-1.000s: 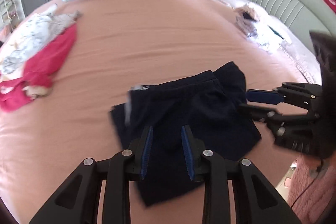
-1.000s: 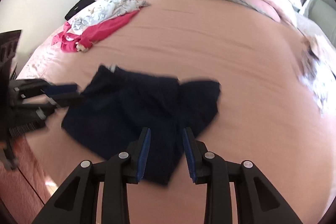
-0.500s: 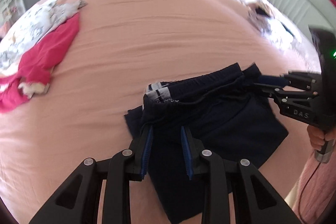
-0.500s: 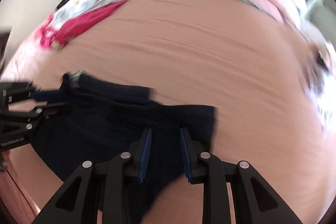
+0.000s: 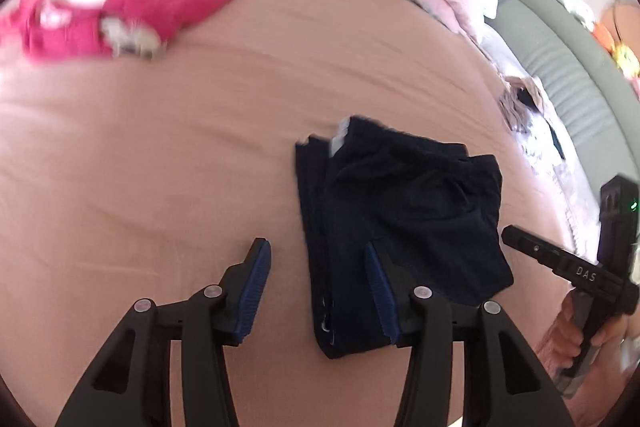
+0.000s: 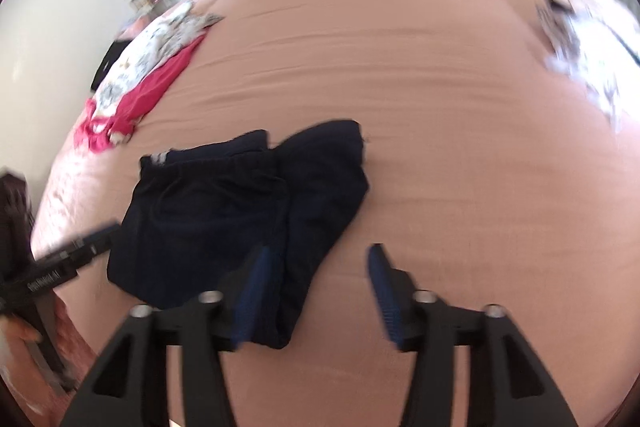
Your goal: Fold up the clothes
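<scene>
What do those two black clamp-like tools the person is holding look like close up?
Each tool is matte black plastic. The left gripper and right gripper each have two angular fingers with triangular cut-outs, silver rivets and ribbed blue pads. Seen from the side, the right one carries white "DAS" lettering, a small green light and a pistol-style handle.
</scene>
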A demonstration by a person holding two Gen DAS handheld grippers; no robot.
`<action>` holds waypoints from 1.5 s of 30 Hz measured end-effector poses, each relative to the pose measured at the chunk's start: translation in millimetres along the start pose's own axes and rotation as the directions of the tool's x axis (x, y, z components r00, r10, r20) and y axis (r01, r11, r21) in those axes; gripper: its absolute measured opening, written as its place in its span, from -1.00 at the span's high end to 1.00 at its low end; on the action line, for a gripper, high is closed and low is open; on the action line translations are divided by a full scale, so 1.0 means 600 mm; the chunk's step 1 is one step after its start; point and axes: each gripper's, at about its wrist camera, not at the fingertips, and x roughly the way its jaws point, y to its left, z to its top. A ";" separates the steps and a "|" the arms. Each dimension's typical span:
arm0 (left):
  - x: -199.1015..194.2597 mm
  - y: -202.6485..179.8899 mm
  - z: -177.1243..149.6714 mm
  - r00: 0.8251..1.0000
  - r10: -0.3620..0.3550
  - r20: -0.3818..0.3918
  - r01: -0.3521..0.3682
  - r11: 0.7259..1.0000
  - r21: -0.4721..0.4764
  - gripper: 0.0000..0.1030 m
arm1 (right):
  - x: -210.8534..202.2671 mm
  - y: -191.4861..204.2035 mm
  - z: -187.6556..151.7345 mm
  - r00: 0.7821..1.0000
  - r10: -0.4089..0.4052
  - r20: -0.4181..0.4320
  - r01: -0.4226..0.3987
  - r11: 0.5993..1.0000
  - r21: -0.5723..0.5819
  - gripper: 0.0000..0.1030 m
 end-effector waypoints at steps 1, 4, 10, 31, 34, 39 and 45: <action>-0.002 0.001 0.002 1.000 -0.016 0.012 0.016 1.000 -0.015 0.11 | 0.012 -0.003 0.002 1.000 0.016 -0.018 -0.015 0.999 0.039 -0.09; 0.001 -0.002 0.013 0.998 -0.064 0.024 0.065 0.997 -0.035 0.06 | 0.022 -0.009 0.004 0.997 0.066 -0.027 -0.063 0.993 0.104 -0.12; 0.028 -0.008 0.021 0.995 -0.098 0.031 0.100 0.994 -0.053 -0.30 | 0.040 0.015 0.012 0.994 0.090 -0.061 -0.087 0.995 0.056 -0.22; -0.016 -0.089 0.038 0.988 0.033 0.152 -0.068 0.972 0.227 0.49 | 0.001 0.090 0.020 0.987 -0.125 0.100 0.145 0.964 -0.222 0.16; 0.035 -0.127 0.044 0.996 0.031 0.078 -0.054 0.945 0.323 0.49 | 0.006 0.117 0.017 0.994 -0.068 0.082 0.091 0.946 -0.311 0.16; 0.083 -0.141 0.069 0.994 0.098 0.047 -0.108 0.943 0.315 0.49 | 0.018 0.099 0.008 0.998 -0.055 0.031 0.062 0.954 -0.293 0.16; 0.015 -0.098 0.046 0.990 0.064 0.122 -0.079 0.990 0.121 -0.26 | 0.006 0.047 0.006 1.000 -0.021 0.023 0.025 0.984 -0.177 -0.08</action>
